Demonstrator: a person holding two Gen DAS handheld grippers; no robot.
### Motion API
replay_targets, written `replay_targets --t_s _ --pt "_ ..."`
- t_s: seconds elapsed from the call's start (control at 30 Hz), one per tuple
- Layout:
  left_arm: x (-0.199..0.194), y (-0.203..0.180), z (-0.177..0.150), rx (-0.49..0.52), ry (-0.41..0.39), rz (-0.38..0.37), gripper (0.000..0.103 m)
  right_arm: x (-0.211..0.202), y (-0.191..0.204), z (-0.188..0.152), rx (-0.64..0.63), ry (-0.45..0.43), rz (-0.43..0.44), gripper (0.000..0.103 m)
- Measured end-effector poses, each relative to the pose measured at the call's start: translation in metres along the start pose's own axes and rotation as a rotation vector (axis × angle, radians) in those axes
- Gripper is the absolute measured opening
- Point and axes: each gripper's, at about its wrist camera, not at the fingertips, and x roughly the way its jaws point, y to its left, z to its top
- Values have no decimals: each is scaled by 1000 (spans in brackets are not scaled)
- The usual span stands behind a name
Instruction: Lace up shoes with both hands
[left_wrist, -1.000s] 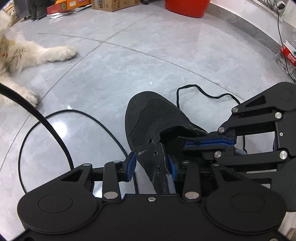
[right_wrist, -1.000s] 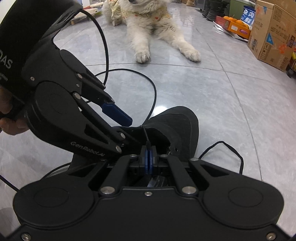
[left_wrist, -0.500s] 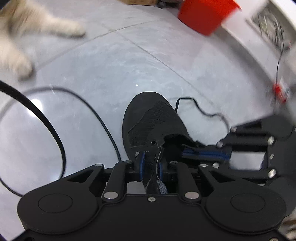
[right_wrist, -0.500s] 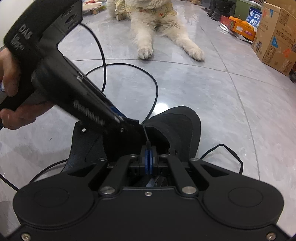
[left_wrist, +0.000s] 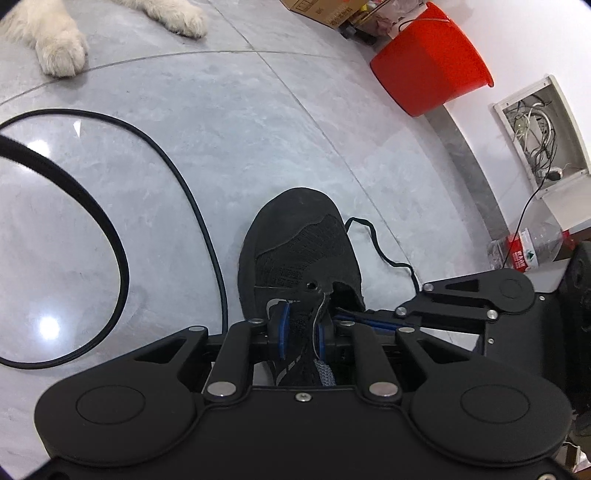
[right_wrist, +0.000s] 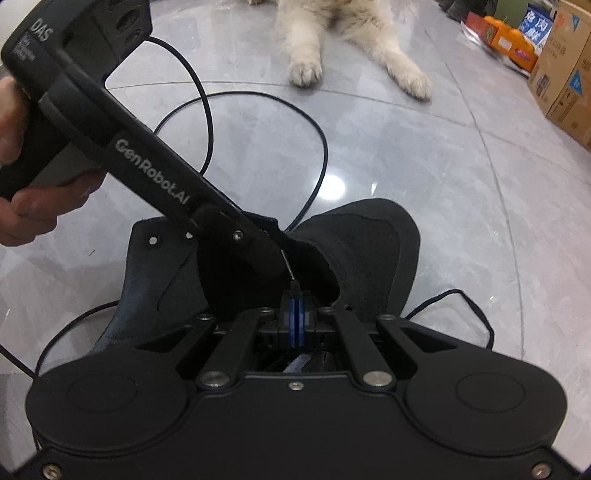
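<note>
A black shoe (left_wrist: 301, 251) lies on the grey floor, toe pointing away; it also shows in the right wrist view (right_wrist: 365, 251). My left gripper (left_wrist: 301, 334) is shut on the shoe's eyelet flap, an empty eyelet (left_wrist: 313, 285) just ahead of it. My right gripper (right_wrist: 296, 314) is shut on the tip of the black shoelace (right_wrist: 476, 314), right at the shoe's opening; the lace tip (right_wrist: 290, 271) sticks out toward the flap. The lace trails loose on the floor to the shoe's right (left_wrist: 384, 254). The right gripper reaches in from the right in the left wrist view (left_wrist: 373, 317).
A white dog's paws (right_wrist: 304, 70) rest on the floor beyond the shoe. A black cable (left_wrist: 192, 199) loops over the floor to the left. A red bucket (left_wrist: 428, 62) and cardboard boxes (right_wrist: 565, 74) stand by the wall.
My left gripper closed from open onto the shoe's eyelet flap and tilted. The right gripper stayed shut on the lace tip.
</note>
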Motion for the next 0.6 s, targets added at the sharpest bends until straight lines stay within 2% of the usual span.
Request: replay_targets --t_s 0.27,0.6 --pt "-2 -4 -4 158 -10 1 15 10 -6 -1 35 -8 43 2" --pt "-6 -9 -6 275 -5 17 15 15 -11 -1 78 -23 69 2"
